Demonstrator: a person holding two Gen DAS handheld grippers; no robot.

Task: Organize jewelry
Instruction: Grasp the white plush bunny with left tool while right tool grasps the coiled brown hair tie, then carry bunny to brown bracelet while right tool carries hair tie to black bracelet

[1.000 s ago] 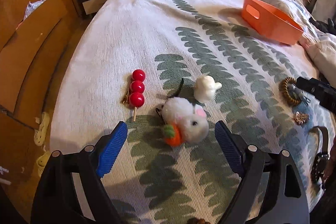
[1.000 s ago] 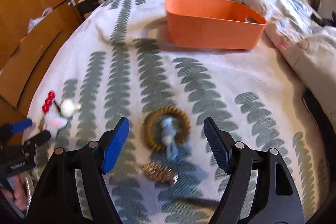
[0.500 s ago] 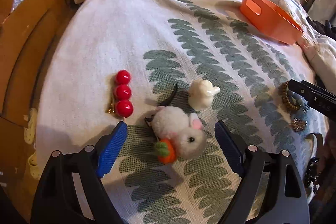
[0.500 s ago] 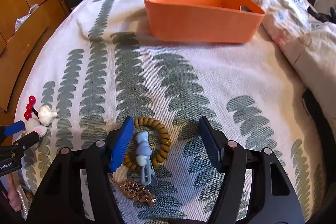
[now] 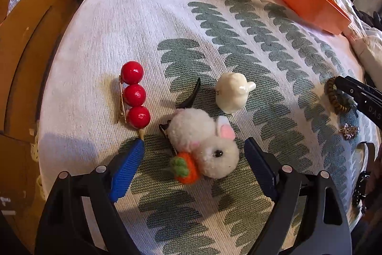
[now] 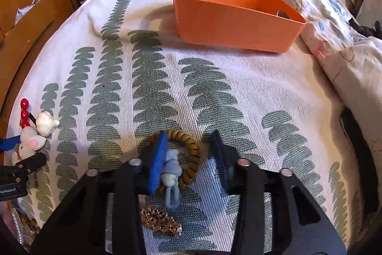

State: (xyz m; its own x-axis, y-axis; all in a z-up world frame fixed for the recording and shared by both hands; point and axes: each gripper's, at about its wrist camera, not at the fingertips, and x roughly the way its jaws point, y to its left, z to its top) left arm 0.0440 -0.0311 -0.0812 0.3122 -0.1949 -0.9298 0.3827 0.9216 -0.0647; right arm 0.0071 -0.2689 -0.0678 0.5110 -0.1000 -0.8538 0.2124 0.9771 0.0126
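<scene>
left wrist view: the left gripper [image 5: 192, 157] hangs low over the bed [image 5: 148, 16], its fingers [image 5: 127, 165] spread wide on either side of the fluffy rabbit clip [image 5: 203, 139], touching nothing yet. the red bead pin [image 5: 135, 94] lies at about ten o'clock from the rabbit, the white figurine [image 5: 232, 94] at one o'clock. the orange basket [image 5: 310, 4] sits well apart at two o'clock.

right wrist view: the right gripper [image 6: 188, 159] is down on the bed, fingers parted but fairly narrow around the brown coil hair tie [image 6: 191, 154] and the pale blue clip [image 6: 170, 173]; one blue pad touches the tie's left side, the other stands clear. a gold brooch [image 6: 160, 222] lies just at six o'clock. the basket stands at twelve o'clock, and what shows of its inside looks bare.

by my reckoning the sorting has hardly started: every piece in sight lies loose on the bed.
</scene>
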